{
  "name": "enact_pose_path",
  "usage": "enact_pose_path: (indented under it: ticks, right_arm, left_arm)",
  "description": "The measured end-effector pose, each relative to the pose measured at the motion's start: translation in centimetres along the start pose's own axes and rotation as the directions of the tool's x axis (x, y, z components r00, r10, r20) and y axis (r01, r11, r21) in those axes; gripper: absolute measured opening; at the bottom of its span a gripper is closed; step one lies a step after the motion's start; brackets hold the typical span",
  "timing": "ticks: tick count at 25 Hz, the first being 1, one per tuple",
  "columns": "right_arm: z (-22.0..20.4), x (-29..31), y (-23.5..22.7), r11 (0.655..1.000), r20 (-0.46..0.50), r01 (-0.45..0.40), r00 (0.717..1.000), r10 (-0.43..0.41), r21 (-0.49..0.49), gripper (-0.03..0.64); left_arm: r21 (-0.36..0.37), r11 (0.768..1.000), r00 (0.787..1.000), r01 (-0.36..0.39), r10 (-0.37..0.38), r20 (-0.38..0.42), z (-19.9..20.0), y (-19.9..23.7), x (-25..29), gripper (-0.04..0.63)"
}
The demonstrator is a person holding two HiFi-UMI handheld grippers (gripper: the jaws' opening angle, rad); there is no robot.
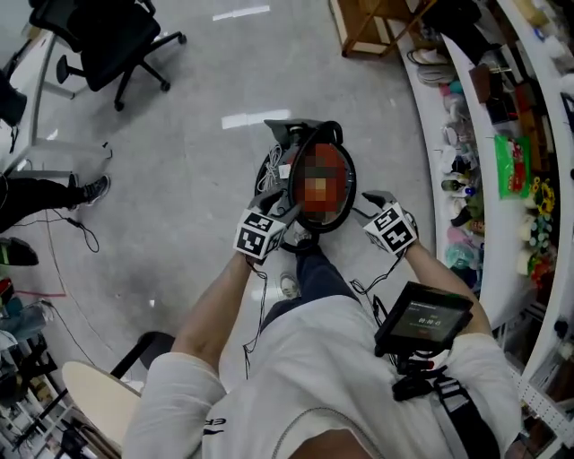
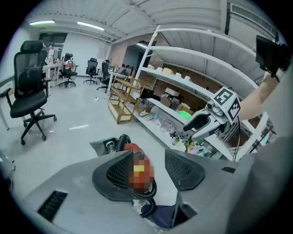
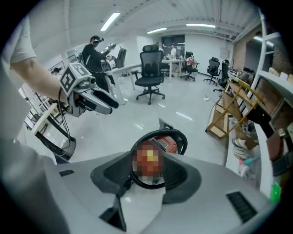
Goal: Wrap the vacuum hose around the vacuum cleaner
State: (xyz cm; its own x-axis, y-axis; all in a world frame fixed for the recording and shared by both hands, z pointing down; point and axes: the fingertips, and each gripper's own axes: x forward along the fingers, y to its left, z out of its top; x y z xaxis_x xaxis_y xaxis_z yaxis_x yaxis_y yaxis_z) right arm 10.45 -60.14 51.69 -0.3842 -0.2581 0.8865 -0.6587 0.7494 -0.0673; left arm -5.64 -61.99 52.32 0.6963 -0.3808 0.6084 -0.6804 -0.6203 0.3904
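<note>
A red vacuum cleaner point(image 1: 321, 184) stands on the grey floor right in front of my feet. Its black hose point(image 1: 309, 142) lies looped around the body, and the nozzle end point(image 1: 285, 130) rests at the far side. My left gripper point(image 1: 276, 213) hovers at the vacuum's left edge and my right gripper point(image 1: 372, 202) at its right edge, both above it. In the left gripper view the left gripper point(image 2: 149, 171) is open, and the vacuum point(image 2: 137, 157) shows through the gap. The right gripper point(image 3: 147, 176) is open too, with the hose loop point(image 3: 176, 137) beyond the pads. Neither holds anything.
A black office chair point(image 1: 108, 36) stands far left. Curved shelves point(image 1: 489, 143) packed with goods run down the right side, with a wooden rack point(image 1: 377, 22) behind. Someone's shoe point(image 1: 94, 190) and loose cables point(image 1: 76, 229) are at the left. A round stool seat point(image 1: 99, 394) is near left.
</note>
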Motion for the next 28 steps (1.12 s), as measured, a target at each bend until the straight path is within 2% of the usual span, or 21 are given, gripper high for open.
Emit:
enact_pose_path:
  ticks: [7,11,14,17,22,28]
  right_arm:
    - [2.3,-4.1,7.0,0.991,0.156,0.005,0.987,-0.025,0.131,0.2]
    - [3.3,-5.8,10.9,0.982,0.25,-0.018,0.968,-0.031,0.189,0.195]
    - [3.9,-7.4,13.2,0.98,0.301,-0.021,0.953,-0.04,0.196,0.179]
    - [4.1,-9.3,15.2,0.98,0.356,-0.005,0.932,-0.068,0.199,0.153]
    - [3.8,-13.1,18.1,0.975,0.439,0.061,0.886,-0.153,0.215,0.036]
    - [1.3,-16.6,22.2,0.964,0.456,0.087,0.868,-0.197,0.251,0.005]
  left_arm:
    - [-0.004,1.0,0.993,-0.015,0.015,0.117,0.2,-4.9,-7.0,0.195]
    - [-0.009,1.0,0.979,-0.03,0.031,0.199,0.7,-7.1,-10.2,0.141]
    - [-0.033,0.999,0.968,-0.042,0.049,0.247,0.8,-8.4,-12.3,0.106]
    - [-0.036,0.997,0.957,-0.066,0.073,0.282,0.2,-9.8,-14.2,0.071]
    - [-0.064,0.993,0.937,-0.095,0.111,0.331,-1.5,-12.4,-17.6,0.006]
    - [-0.066,0.994,0.925,-0.089,0.108,0.365,-3.2,-16.4,-21.0,0.003]
